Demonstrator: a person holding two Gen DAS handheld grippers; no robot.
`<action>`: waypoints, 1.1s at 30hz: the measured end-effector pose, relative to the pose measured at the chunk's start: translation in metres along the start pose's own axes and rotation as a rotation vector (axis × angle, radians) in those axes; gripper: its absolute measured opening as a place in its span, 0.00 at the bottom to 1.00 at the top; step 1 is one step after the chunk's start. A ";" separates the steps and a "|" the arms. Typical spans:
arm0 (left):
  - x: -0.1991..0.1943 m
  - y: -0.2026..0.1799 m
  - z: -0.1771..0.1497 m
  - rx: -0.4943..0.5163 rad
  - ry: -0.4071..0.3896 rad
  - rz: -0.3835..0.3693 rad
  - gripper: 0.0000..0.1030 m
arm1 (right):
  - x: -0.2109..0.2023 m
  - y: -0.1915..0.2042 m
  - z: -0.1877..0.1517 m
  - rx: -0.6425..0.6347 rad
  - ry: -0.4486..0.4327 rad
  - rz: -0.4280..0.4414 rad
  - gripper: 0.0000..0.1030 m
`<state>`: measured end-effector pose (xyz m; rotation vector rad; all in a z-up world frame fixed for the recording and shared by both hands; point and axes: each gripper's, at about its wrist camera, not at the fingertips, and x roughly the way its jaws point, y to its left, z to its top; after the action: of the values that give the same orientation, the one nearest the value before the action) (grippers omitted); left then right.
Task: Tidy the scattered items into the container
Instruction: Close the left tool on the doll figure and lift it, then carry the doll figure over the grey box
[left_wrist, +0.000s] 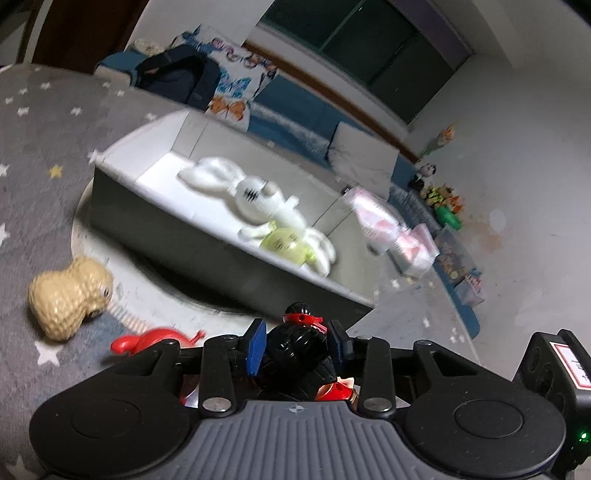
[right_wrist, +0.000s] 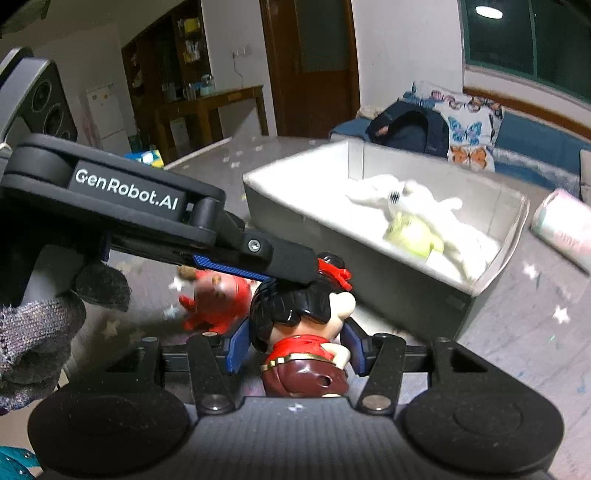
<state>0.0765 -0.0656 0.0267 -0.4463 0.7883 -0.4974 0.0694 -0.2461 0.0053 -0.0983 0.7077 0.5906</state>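
Left tongs (left_wrist: 297, 345) clamped on black-haired doll (right_wrist: 295, 317) just before grey storage box (left_wrist: 207, 236) holding white rabbit toy (left_wrist: 258, 203); right tongs (right_wrist: 295, 350) flanking doll's body, seemingly narrowly parted, grip unclear.

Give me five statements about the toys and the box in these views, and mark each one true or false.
1. The white rabbit plush lies inside the grey box. True.
2. The peanut toy is in the box. False: it lies on the star-patterned rug, outside the box.
3. The left tool is shut on the black-haired doll. True.
4. The box holds nothing. False: the rabbit and a yellow-green toy are in it.
5. The red toy lies on the rug. True.
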 end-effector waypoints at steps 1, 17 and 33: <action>-0.003 -0.003 0.004 0.004 -0.016 -0.008 0.37 | -0.003 -0.001 0.003 -0.002 -0.008 -0.001 0.52; 0.031 0.011 0.122 0.054 -0.107 0.047 0.37 | 0.058 -0.047 0.124 0.013 -0.044 0.022 0.52; 0.086 0.062 0.152 -0.006 -0.038 0.122 0.37 | 0.147 -0.069 0.143 0.069 0.078 0.052 0.52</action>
<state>0.2590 -0.0364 0.0396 -0.4091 0.7757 -0.3718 0.2792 -0.1939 0.0128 -0.0388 0.8071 0.6136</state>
